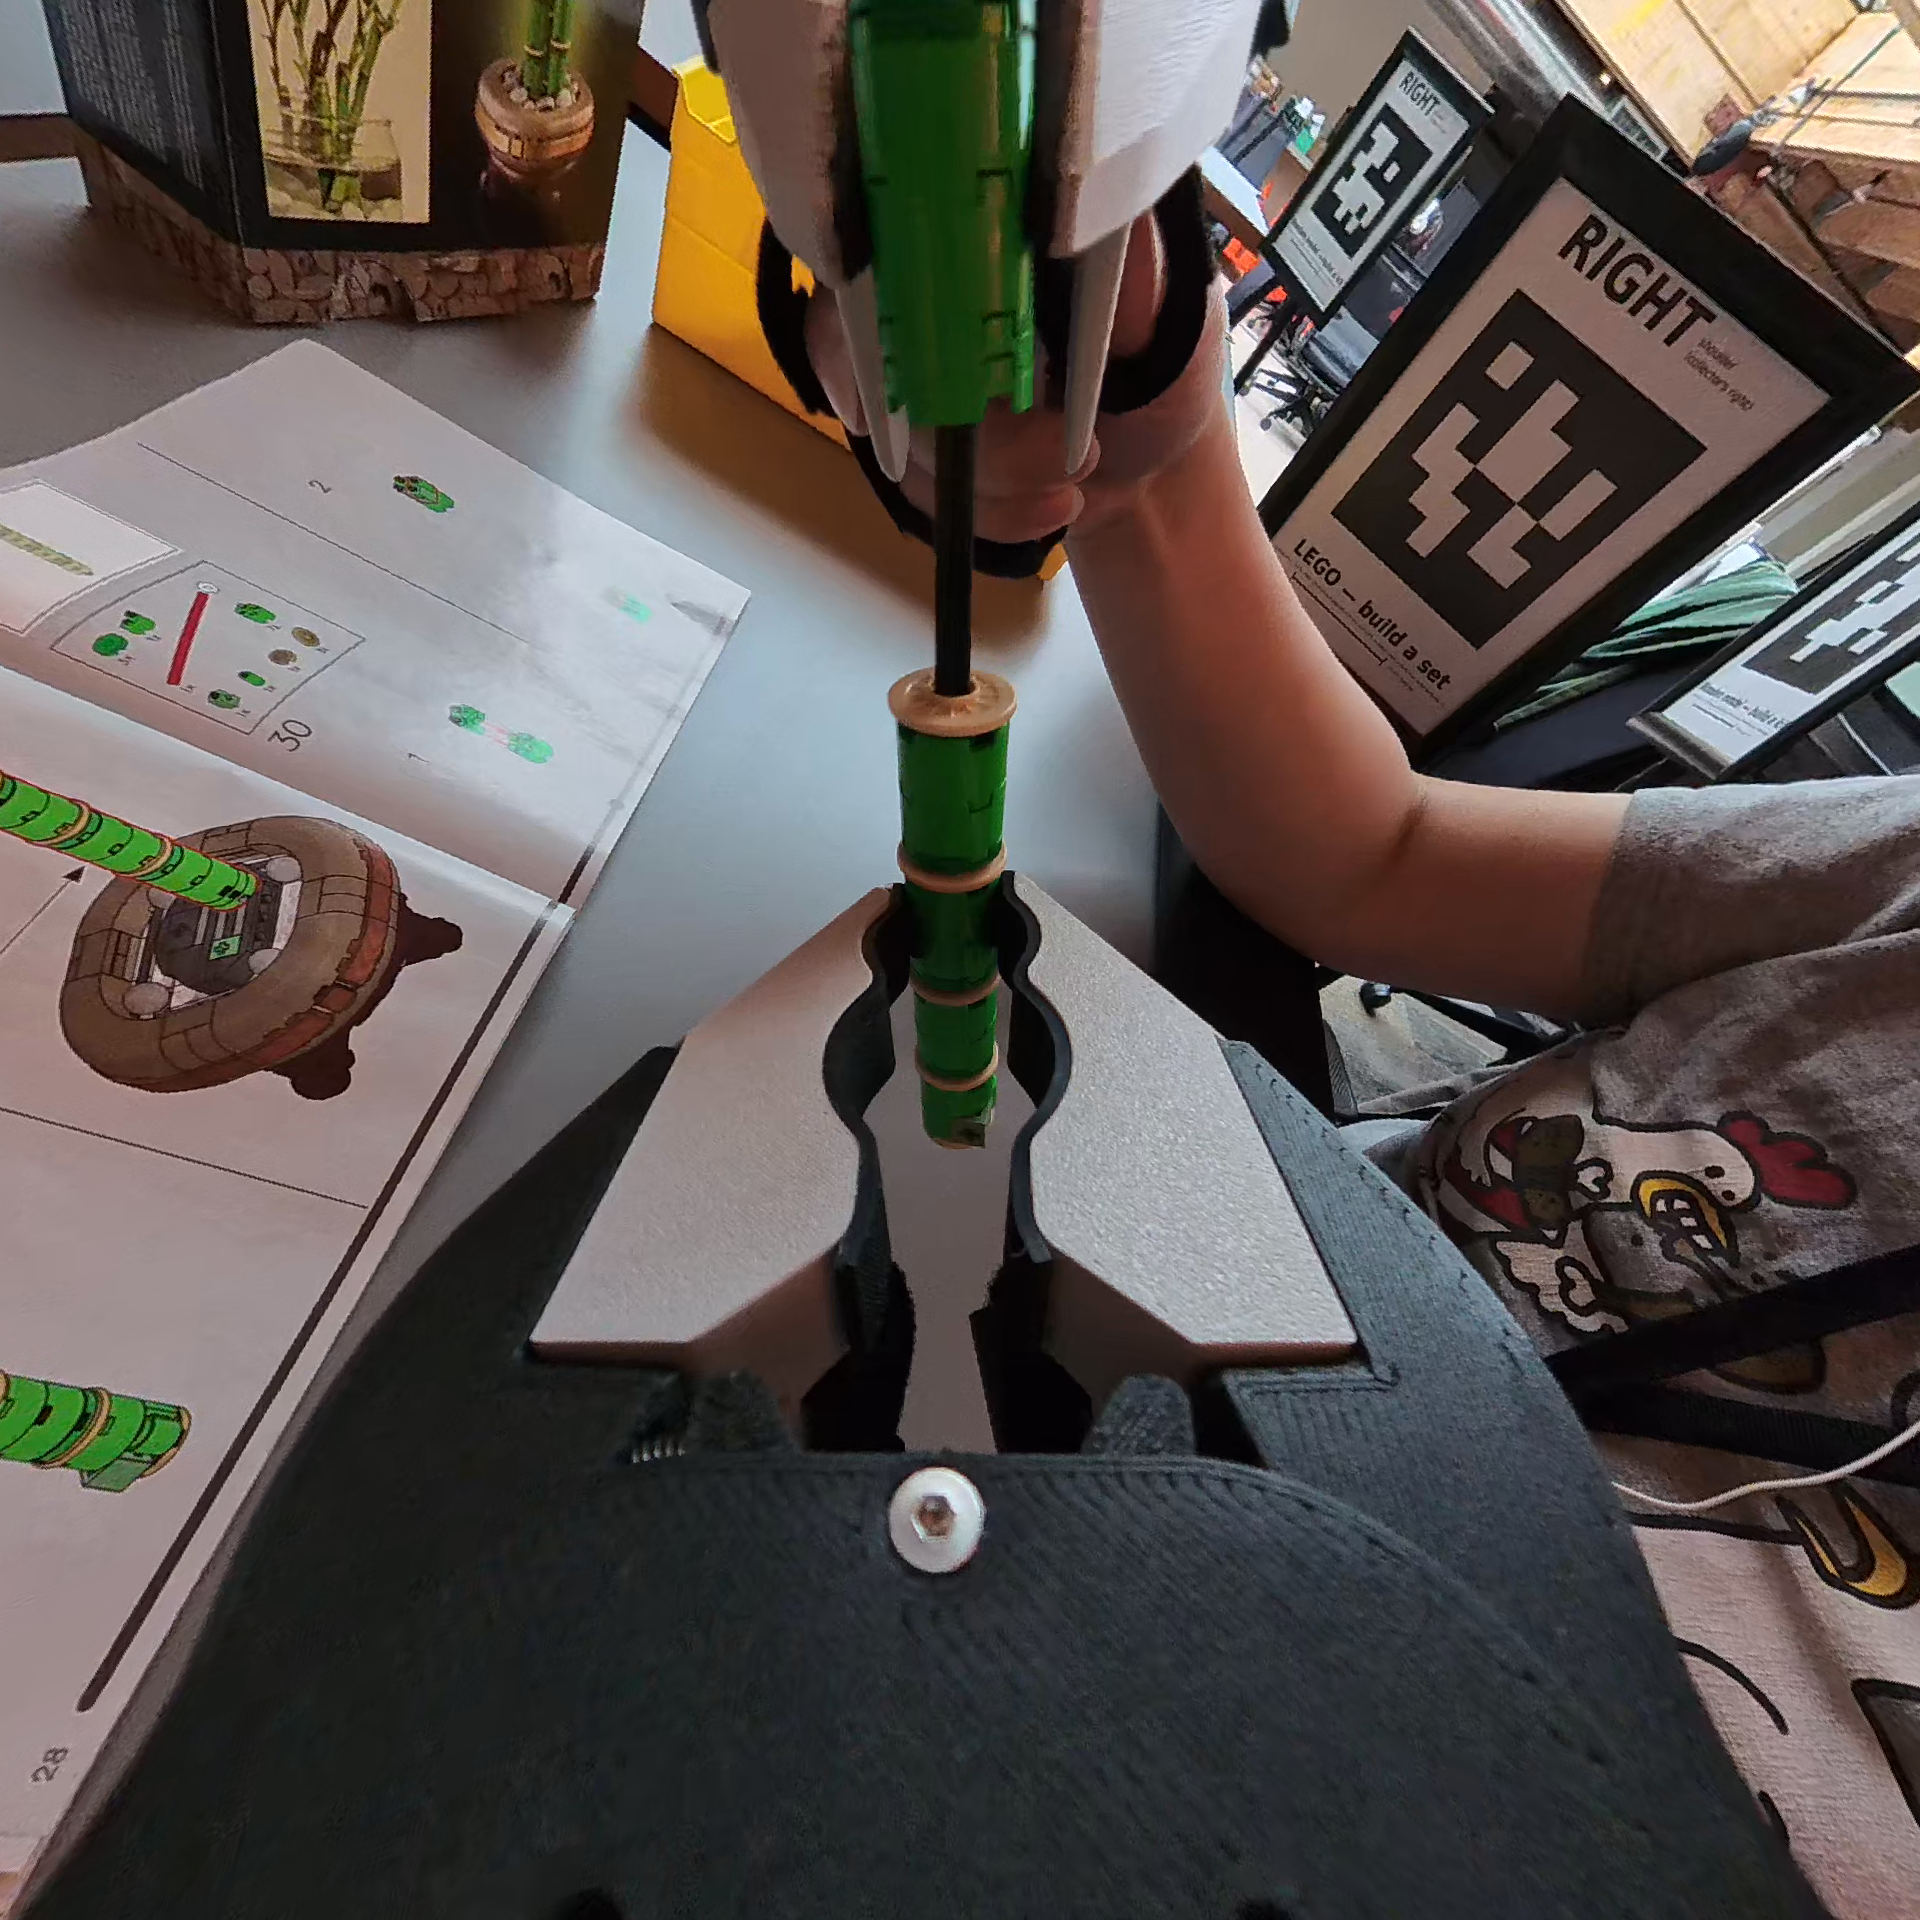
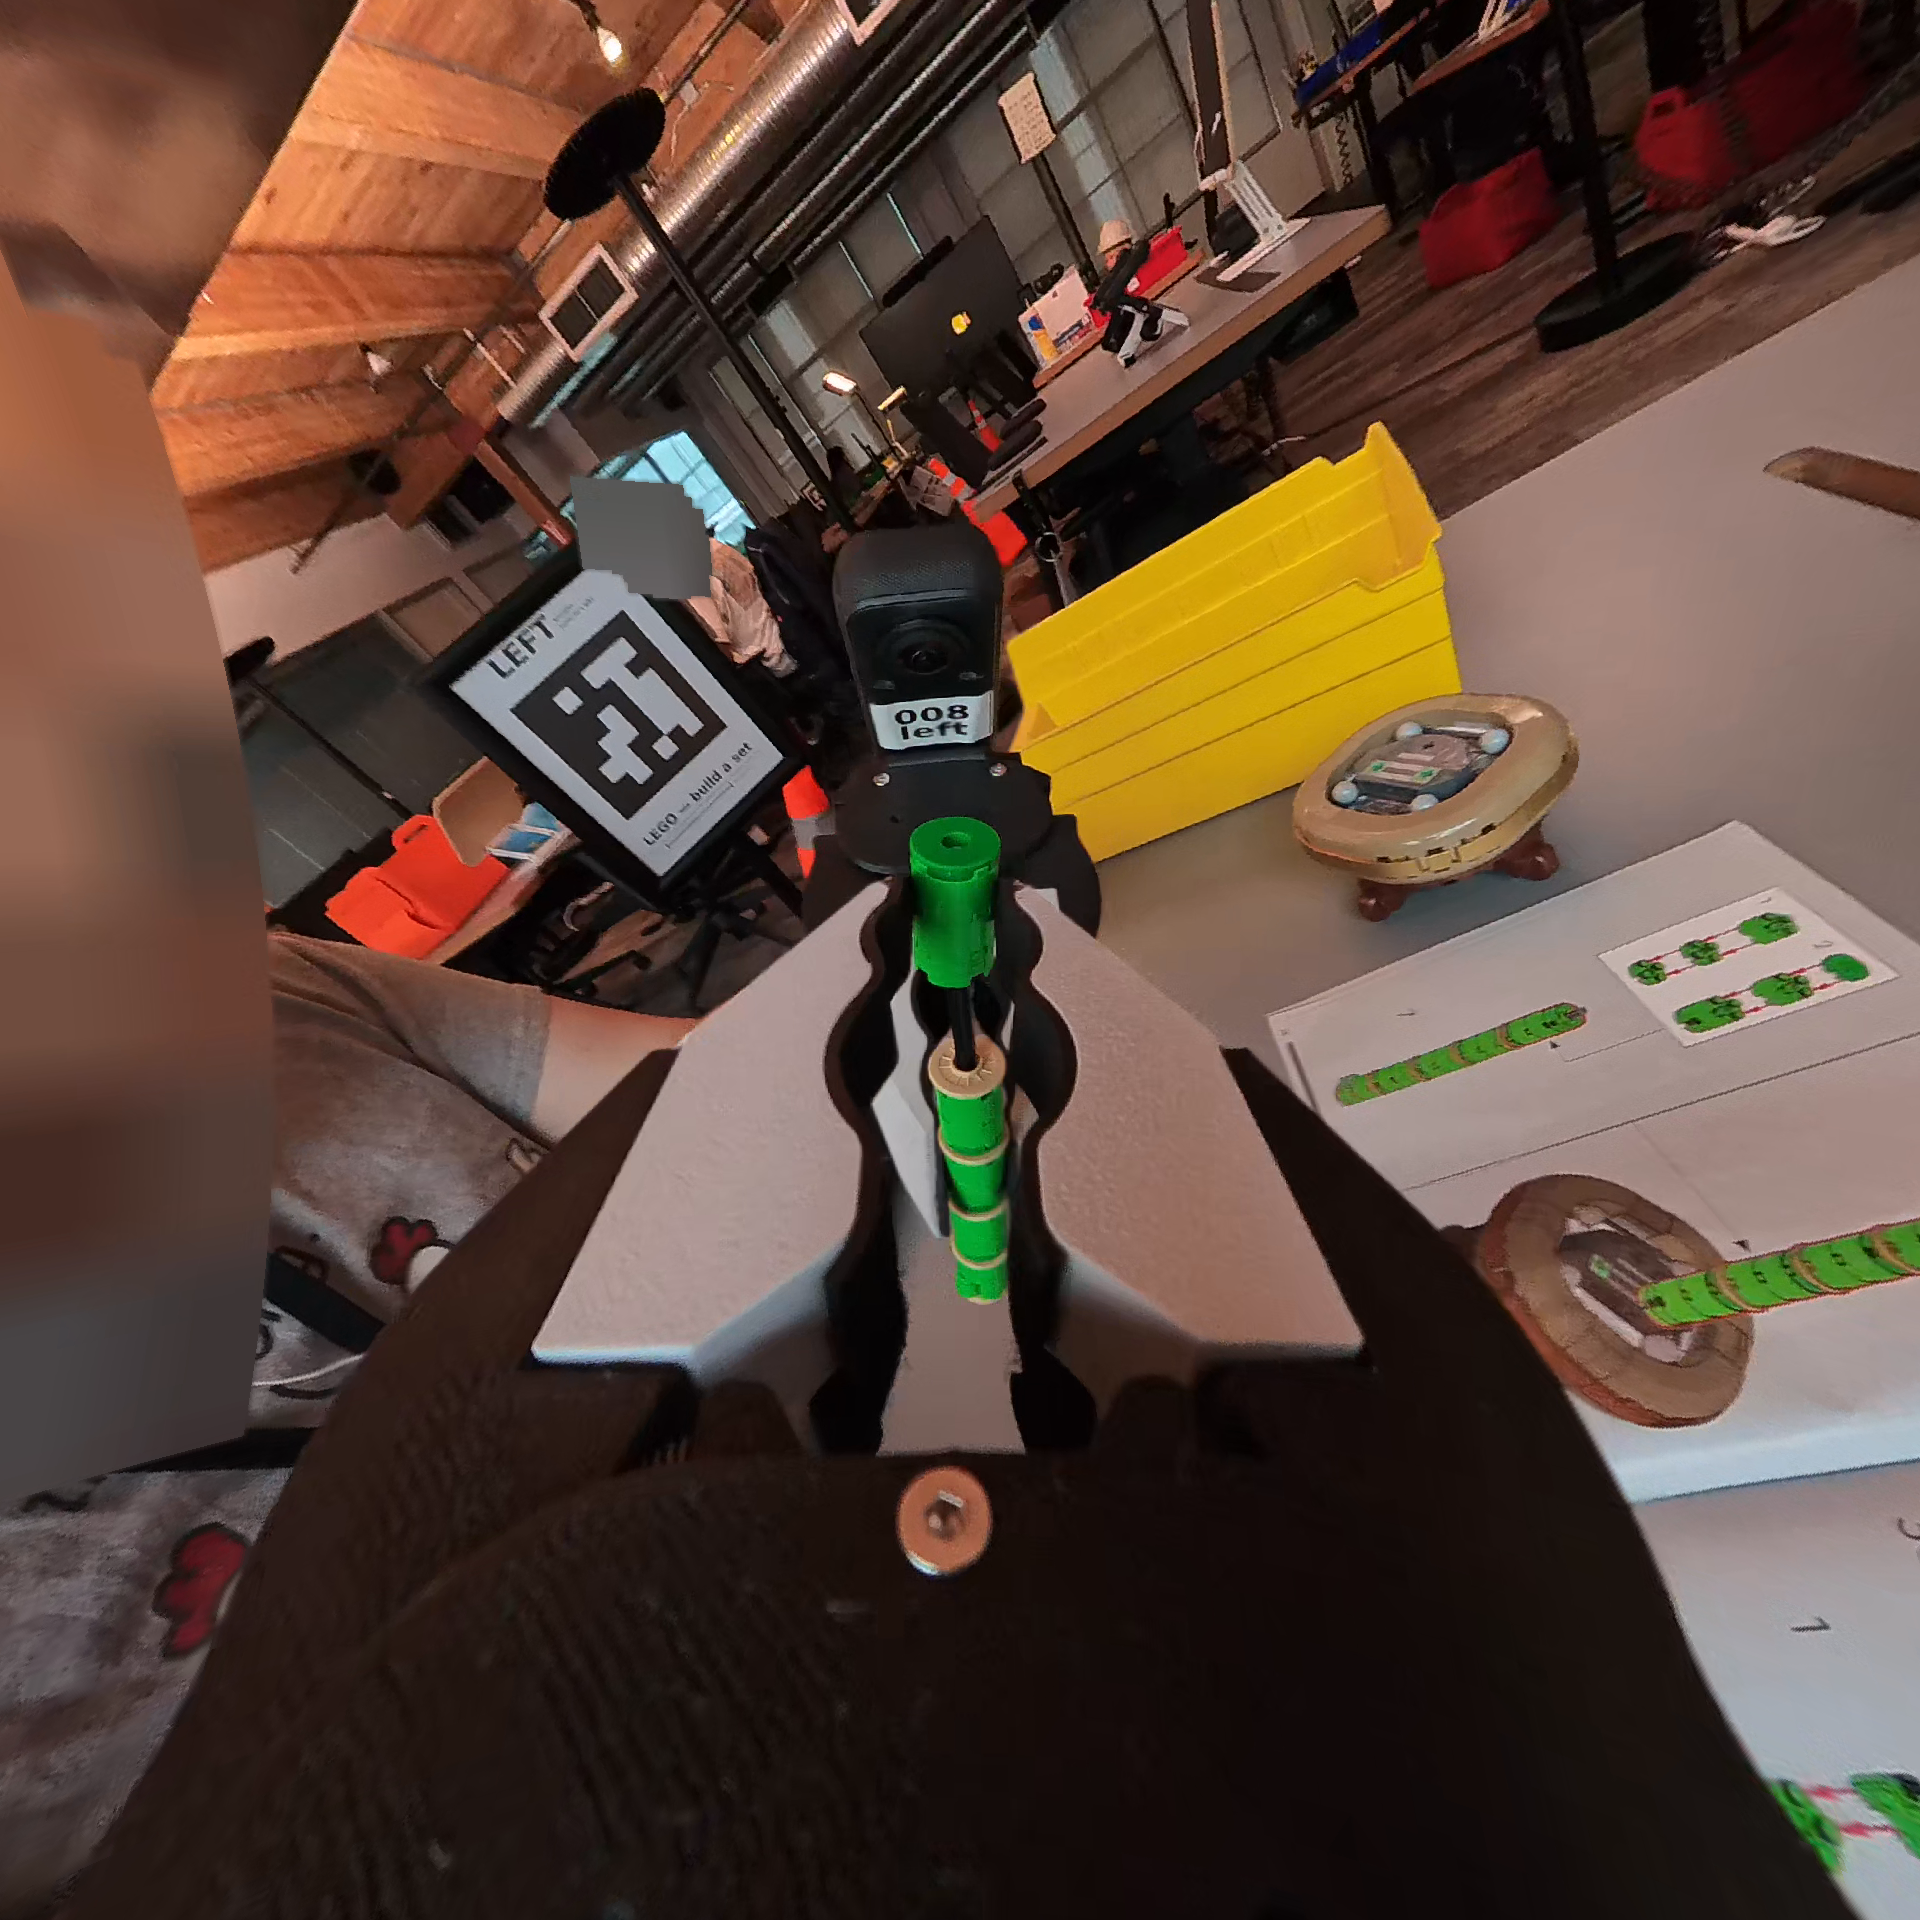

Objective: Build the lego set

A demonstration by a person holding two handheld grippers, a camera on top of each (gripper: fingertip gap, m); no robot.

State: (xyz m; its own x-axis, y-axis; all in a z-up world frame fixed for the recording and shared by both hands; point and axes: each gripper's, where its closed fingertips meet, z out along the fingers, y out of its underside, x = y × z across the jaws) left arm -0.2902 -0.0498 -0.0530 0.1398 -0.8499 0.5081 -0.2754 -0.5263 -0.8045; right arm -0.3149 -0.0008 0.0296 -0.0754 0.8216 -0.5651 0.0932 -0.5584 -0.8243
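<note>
Broadly, the grey surface (image 2: 1714, 436) carries the biggest things: an open instruction booklet (image 1: 343, 665) on the person's left side, a stack of yellow bins (image 2: 1247, 665) at the far edge, and a printed product box (image 1: 332, 156) standing behind the booklet. Next down in size, a round tan lego base (image 2: 1439, 795) on dark brown feet sits between the bins and the booklet. Both tools meet above the surface, facing each other. The left tool (image 1: 951, 935) is closed on a green stalk (image 1: 951, 935) banded with tan rings, whose lower end hangs free between the fingers. A thin black axle (image 1: 953, 561) runs out of the stalk's top ring. The right tool (image 2: 951, 935) is clamped on a green sleeve (image 2: 951, 904) threaded on that axle, well apart from the ringed stalk, with bare axle showing between them.
</note>
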